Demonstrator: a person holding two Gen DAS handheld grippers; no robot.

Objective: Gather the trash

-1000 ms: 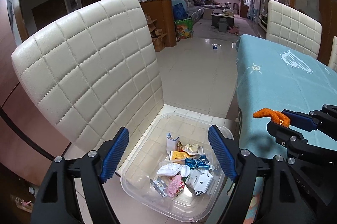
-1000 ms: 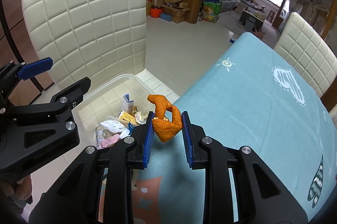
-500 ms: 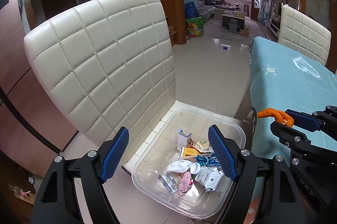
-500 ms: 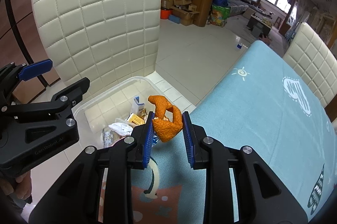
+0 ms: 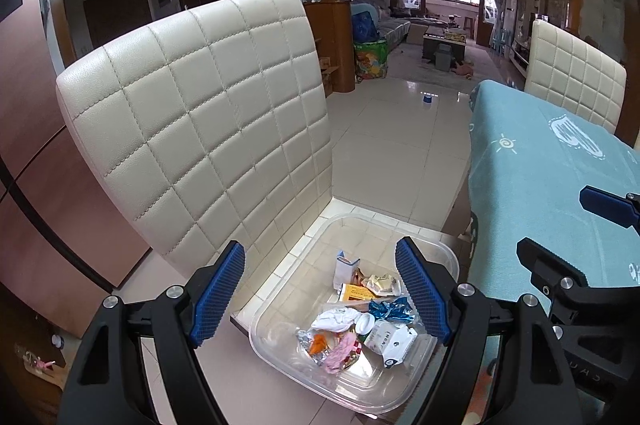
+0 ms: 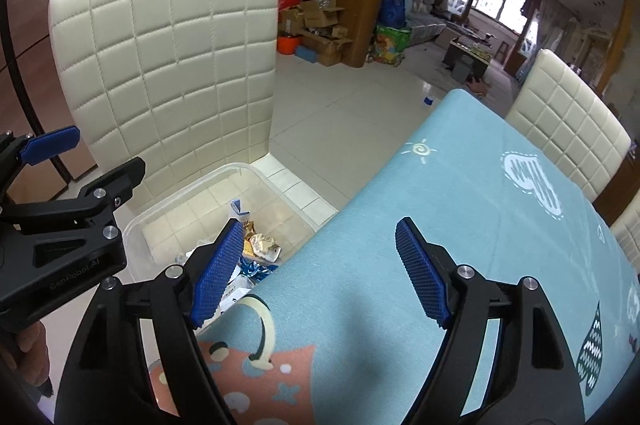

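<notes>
Your clear plastic bin [image 5: 400,391] sits on the seat of the cream quilted chair [image 5: 208,121], holding a loose heap of trash [image 5: 356,321]: wrappers, a white crumpled tissue, a small carton, a blue foil scrap and a small orange scrap. I count roughly nine or ten pieces, though the overlap makes it uncertain. There is one bin and three cream chairs in view, two of them at about two o'clock beyond the worktop [image 6: 460,209] with its light-blue patterned cloth.

Your right gripper [image 6: 320,271] is opening, and nothing is between its fingers; it hovers over the worktop's edge with the bin at ten o'clock. Your left gripper [image 5: 320,291] is spread wide and empty above the bin.

From here, I judge the main risk is bumping the two grippers together, since they sit close beside each other. A low sweep of your left one could also nudge the light bin toward the seat's front edge. No trash is visible on the cloth shown here.
</notes>
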